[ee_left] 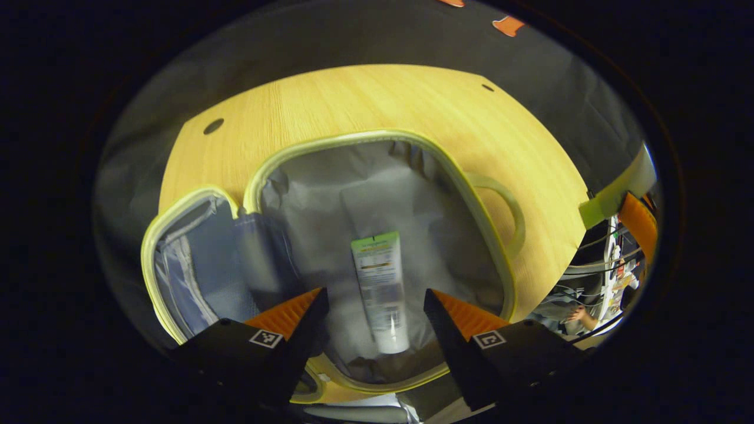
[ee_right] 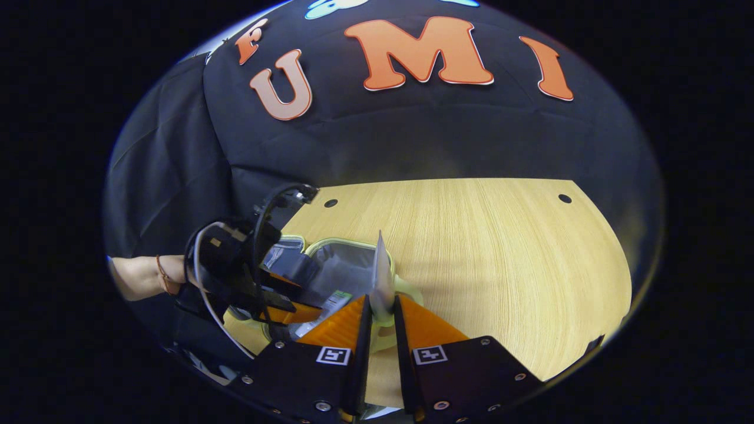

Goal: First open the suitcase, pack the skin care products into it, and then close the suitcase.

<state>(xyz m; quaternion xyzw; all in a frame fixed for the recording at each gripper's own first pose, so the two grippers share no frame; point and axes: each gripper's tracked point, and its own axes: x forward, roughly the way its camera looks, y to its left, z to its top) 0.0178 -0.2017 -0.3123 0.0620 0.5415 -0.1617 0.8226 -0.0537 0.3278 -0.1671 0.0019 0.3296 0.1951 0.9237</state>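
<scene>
While my left gripper (ee_left: pixel 376 306) is hanging released over the tube (ee_left: pixel 380 288) lying in the open suitcase (ee_left: pixel 471 200), my right gripper (ee_right: pixel 382 309) is pinching a flat packet (ee_right: pixel 382 277).

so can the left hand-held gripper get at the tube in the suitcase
Probably yes: the left hand-held gripper is open right above the tube, which lies alone on the lining of the open suitcase, nothing between them.

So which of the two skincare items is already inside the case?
The tube with the green end, lying flat on the grey lining of the open suitcase. The other, a thin flat packet, is pinched upright in the right hand-held gripper.
</scene>
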